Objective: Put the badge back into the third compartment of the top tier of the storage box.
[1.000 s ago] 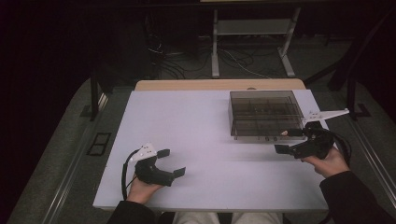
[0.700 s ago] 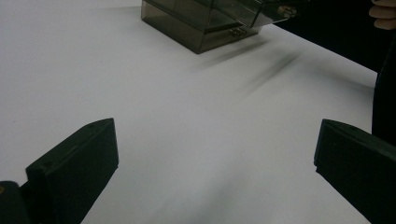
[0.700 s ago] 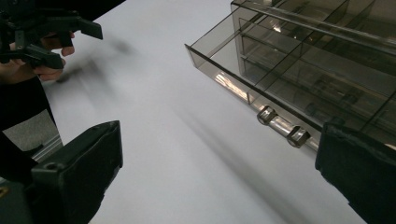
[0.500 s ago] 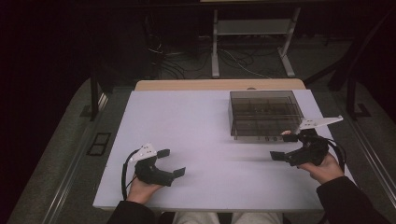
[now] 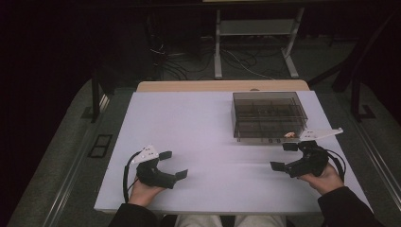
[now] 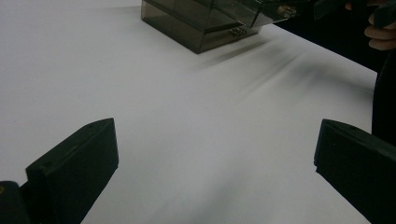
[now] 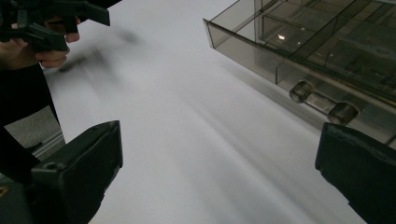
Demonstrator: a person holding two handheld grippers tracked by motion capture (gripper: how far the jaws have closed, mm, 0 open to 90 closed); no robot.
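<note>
— Since a second ago the right gripper (image 5: 285, 156) has drawn back from the front of the smoky box (image 5: 268, 115) toward the person and swung its fingers leftward; the left gripper (image 5: 173, 164) has not shifted. What does that mean for the work?

— Likely that the right hand is re-aiming rather than engaging. From the high view the box stands on the far right part of the tabletop (image 5: 198, 127), just beyond the right gripper, apart from it. The left gripper rests near the front edge, well apart from the box. Both sets of fingers are spread with nothing between them.

— And the left gripper view?

— Its fingers (image 6: 74, 165) stand wide over bare tabletop (image 6: 196, 140). The box (image 6: 201, 23) sits far off at the top, with the other hand (image 6: 380, 30) beyond it at the right edge.

— The right gripper view?

— Fingers (image 7: 79, 168) wide again, empty. The box (image 7: 299, 42) is close at the upper right, and two small round knobs (image 7: 322, 100) show along its front, probably drawer pulls.

— What is inside it?

— Clear dividers cut it into compartments. Those that can be seen look empty, though the tinted walls and reflections make the rear ones hard to judge.
</note>
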